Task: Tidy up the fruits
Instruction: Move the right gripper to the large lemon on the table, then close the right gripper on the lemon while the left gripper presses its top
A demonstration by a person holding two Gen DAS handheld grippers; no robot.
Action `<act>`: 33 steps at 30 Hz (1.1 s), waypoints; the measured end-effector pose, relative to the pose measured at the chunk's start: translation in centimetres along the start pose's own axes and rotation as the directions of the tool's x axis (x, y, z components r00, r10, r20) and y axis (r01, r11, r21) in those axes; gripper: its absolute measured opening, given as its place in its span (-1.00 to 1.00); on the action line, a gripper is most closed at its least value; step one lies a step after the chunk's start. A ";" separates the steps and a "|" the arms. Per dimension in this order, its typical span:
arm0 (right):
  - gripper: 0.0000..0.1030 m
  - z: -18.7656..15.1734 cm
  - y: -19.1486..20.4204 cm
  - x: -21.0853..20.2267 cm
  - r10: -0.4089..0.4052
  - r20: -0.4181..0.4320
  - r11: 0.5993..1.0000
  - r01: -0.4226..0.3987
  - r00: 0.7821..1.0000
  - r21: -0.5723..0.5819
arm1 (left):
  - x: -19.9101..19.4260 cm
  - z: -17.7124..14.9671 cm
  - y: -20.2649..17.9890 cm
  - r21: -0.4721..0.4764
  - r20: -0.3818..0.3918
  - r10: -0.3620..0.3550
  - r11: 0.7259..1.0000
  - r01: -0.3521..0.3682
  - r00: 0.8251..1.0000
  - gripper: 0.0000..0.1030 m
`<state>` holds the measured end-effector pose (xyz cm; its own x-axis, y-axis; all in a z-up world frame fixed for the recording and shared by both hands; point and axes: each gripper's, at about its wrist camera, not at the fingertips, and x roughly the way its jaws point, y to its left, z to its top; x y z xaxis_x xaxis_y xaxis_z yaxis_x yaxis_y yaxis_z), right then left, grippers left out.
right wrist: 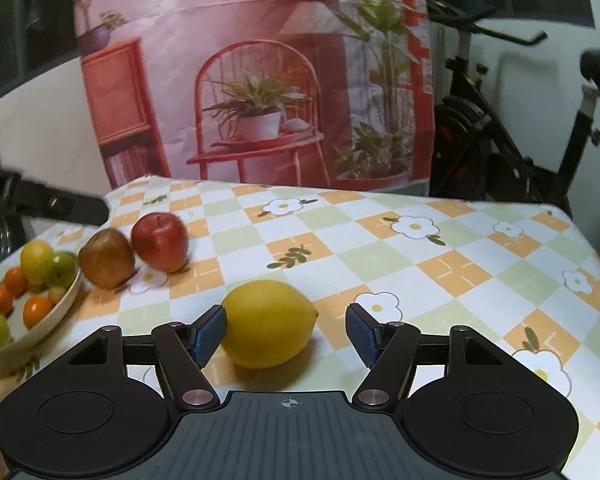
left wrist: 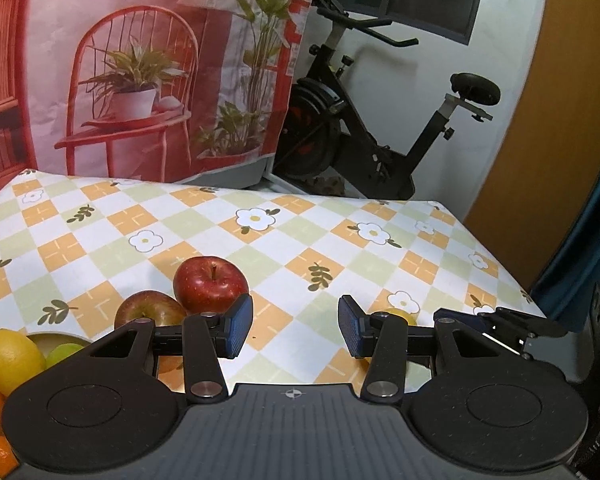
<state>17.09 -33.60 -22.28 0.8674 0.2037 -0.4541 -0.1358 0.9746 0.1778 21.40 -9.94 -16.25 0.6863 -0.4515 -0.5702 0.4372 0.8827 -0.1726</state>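
A yellow lemon (right wrist: 268,324) lies on the checked tablecloth between the fingers of my right gripper (right wrist: 286,334). The jaws stand open: the left pad is right at the lemon's side and the right pad is well clear of it. My left gripper (left wrist: 296,326) is open with nothing in it, just in front of a red apple (left wrist: 210,284) and a duller red-brown apple (left wrist: 148,310). Both apples (right wrist: 160,242) stand on the cloth beside a cream bowl (right wrist: 66,304). The bowl holds a lemon, green fruits and several oranges.
The table (left wrist: 340,240) carries a floral checked cloth, and its far and right edges are in view. Behind it hang a printed backdrop (left wrist: 140,80) and an exercise bike (left wrist: 360,128). In the right wrist view the left gripper's dark arm (right wrist: 60,202) reaches in from the left.
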 end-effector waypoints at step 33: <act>0.23 3.6 3.7 7.8 0.024 -0.127 0.986 -0.045 0.992 -0.162 | -0.1 -0.5 2.4 -0.081 -0.022 0.017 0.997 -0.019 1.000 -0.05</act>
<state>25.10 -28.75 -22.08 0.7959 0.2374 -0.5569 -0.2505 0.9666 0.0541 22.13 -7.67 -17.03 0.6808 -0.4334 -0.5905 0.3759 0.8986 -0.2261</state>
